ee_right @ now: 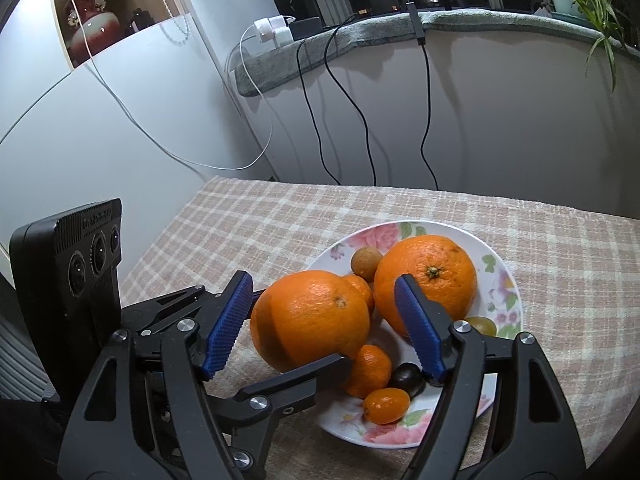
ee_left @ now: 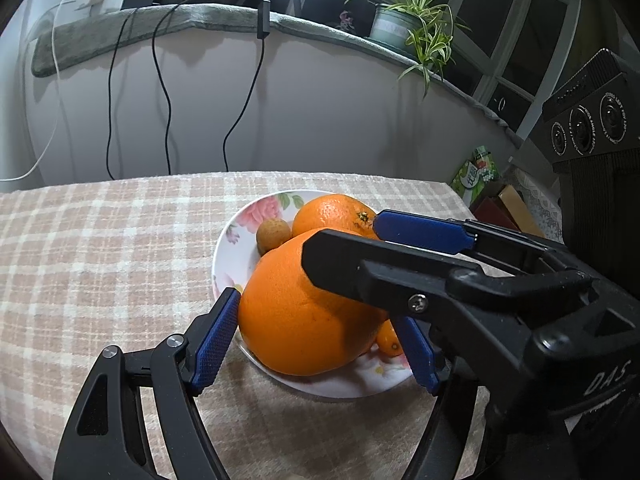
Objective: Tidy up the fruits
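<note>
On the worktop (ee_right: 400,208): a pink-and-cream checked cloth covered it, and a plate stood near the front edge.
Sill behind (ee_right: 360,32): a grey cover lay along it, with black cables (ee_right: 352,112) hanging down the wall and a potted plant (ee_left: 416,28) at one end.
Left tongs (ee_left: 314,308): they were closed on the front orange, one blue pad (ee_left: 214,338) against its left flank and the other low on its right side, partly hidden behind a finger of the right tongs.
Right tongs (ee_right: 324,280): they stood open astride the same orange, with the left pad just beside the fruit and the right pad (ee_right: 418,332) well clear of it, in front of the rear orange.
Plate (ee_right: 508,280): it was white with a pink flower pattern and held most of the fruit.
Front orange (ee_right: 312,320): the largest fruit, it sat in the left tongs over the plate's near rim, reaching out past it above the cloth.
Rear orange (ee_right: 428,280): it rested on the plate with its stem end facing up.
Mandarin (ee_right: 370,370): it lay on the plate under the front orange's right side.
Kumquat (ee_right: 386,404): it lay just in front of the mandarin.
Dark fruit (ee_right: 406,378): small and round, it touched the mandarin's right side.
Brown fruit (ee_right: 364,262): small and round, it lay at the back, beside the rear orange.
Green grape (ee_right: 482,324): it lay at the rear orange's lower right.
</note>
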The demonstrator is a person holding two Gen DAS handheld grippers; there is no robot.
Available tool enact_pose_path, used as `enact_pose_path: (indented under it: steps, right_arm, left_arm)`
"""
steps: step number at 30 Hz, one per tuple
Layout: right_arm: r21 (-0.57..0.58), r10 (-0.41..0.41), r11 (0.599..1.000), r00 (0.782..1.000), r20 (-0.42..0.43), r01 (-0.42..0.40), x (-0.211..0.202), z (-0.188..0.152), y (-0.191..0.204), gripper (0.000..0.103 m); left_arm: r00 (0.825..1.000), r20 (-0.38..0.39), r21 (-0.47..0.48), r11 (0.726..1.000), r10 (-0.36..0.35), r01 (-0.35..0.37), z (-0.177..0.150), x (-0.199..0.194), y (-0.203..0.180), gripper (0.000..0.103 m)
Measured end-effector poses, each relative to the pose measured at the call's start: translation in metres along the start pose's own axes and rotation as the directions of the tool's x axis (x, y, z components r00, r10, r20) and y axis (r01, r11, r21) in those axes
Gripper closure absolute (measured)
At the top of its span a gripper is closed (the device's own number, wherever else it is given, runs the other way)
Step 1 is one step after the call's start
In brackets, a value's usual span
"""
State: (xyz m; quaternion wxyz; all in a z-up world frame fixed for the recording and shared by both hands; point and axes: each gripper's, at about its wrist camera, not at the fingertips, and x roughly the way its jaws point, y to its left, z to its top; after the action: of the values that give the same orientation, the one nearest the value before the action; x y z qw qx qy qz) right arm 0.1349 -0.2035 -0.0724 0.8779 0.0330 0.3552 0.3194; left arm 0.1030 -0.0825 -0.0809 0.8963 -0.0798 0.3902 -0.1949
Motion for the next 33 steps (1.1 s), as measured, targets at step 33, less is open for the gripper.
enact_pose_path:
  steps: [33]
  right_arm:
    - [0.124,-0.072,0.99,0.994,0.087,0.061,-0.038,-0.021,-0.027,0.018]
  left_arm:
    - [0.998,0.058,0.012,0.999,0.032,-0.033,-0.007,-0.03,-0.002,0.027]
